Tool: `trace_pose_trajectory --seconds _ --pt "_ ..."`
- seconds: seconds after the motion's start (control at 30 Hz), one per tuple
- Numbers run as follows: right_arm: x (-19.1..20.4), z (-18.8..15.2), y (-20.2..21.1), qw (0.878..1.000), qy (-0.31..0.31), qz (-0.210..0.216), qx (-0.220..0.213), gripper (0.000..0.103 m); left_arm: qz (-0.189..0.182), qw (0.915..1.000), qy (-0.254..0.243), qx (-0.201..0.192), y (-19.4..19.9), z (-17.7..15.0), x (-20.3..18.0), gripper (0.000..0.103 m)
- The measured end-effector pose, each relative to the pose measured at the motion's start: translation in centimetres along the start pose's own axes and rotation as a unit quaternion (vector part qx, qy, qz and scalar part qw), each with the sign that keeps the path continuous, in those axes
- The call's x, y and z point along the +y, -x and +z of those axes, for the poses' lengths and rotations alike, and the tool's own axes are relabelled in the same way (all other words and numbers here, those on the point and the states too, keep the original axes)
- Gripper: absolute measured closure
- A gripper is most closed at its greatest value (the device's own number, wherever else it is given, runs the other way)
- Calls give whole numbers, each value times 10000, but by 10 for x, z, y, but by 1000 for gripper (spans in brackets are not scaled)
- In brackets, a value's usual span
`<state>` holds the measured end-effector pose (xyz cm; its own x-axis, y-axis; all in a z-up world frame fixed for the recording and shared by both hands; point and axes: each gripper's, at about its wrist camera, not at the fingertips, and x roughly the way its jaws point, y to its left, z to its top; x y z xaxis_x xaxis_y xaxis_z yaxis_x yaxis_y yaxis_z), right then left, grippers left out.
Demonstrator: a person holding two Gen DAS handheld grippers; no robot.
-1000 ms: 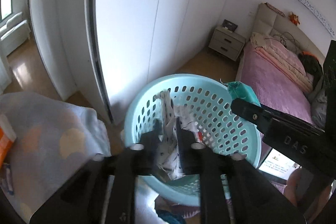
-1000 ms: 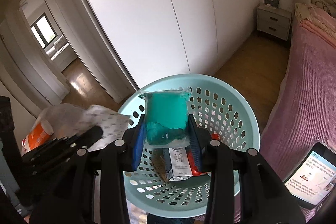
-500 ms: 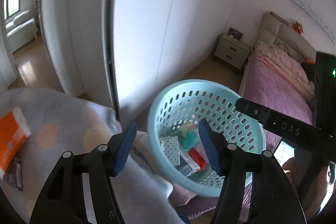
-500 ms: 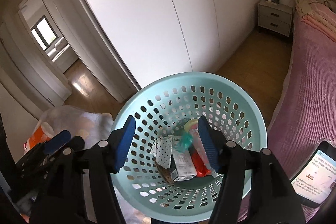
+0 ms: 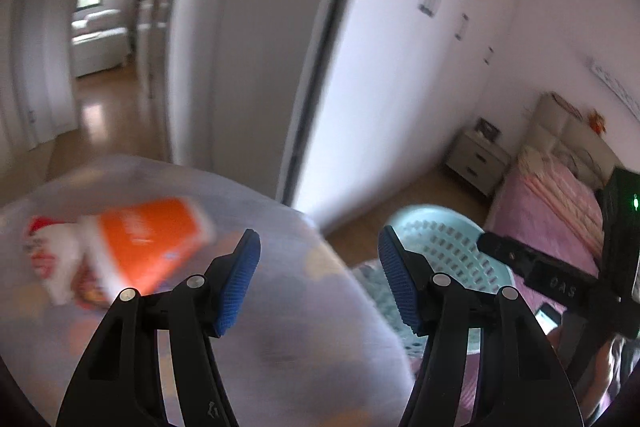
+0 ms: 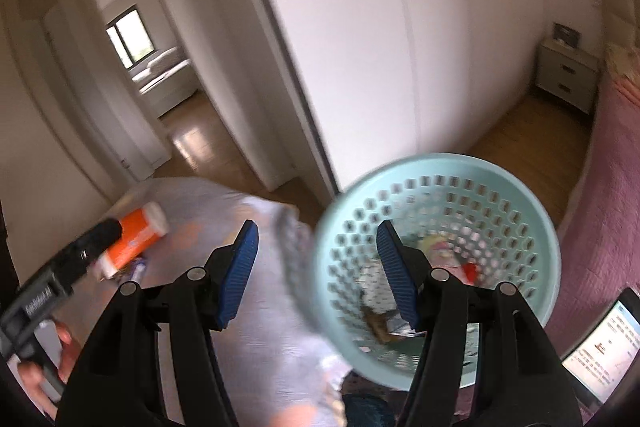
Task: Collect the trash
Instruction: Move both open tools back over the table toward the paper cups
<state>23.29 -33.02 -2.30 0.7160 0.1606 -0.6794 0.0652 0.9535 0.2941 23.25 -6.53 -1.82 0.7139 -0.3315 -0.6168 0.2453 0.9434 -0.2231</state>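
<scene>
A light blue perforated basket [image 6: 532, 223] holds several pieces of trash [image 6: 440, 259]; it also shows in the left wrist view [image 5: 444, 239]. An orange and white packet [image 5: 148, 243] lies on a pale quilt [image 5: 280, 327], with a red and white wrapper [image 5: 48, 255] beside it. The packet also shows in the right wrist view [image 6: 136, 231]. My left gripper [image 5: 318, 283] is open and empty above the quilt, right of the packet. My right gripper [image 6: 316, 275] is open and empty over the basket's left rim.
White wardrobe doors [image 6: 400, 47] stand behind the basket. An open doorway [image 6: 152, 75] leads to another room. A pink bed [image 5: 552, 211] and a nightstand [image 6: 568, 75] are on the right. A tablet [image 6: 600, 343] lies by the basket.
Both grippers opened and dropped their trash into the basket. Both have since swung left towards the quilt and the orange packet.
</scene>
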Motion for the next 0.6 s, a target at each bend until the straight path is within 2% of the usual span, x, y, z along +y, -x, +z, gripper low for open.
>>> trace_pose_trajectory --seconds 0.17,0.3,0.47,0.5,0.6 --pt "50 -4 -8 9990 324 303 93 45 506 9978 339 -256 34 9 55 43" --pt "87 -10 -19 9968 630 457 177 45 870 9924 801 -337 52 11 109 43" --pt "136 -21 -36 9925 972 651 340 45 1195 9830 1363 -297 59 9 178 42" --pt "142 -23 -38 9919 1015 673 350 45 1263 9812 1437 -259 56 9 190 38" --pt "167 -29 -48 9895 1123 824 387 43 1370 9782 1558 -125 42 9 217 37"
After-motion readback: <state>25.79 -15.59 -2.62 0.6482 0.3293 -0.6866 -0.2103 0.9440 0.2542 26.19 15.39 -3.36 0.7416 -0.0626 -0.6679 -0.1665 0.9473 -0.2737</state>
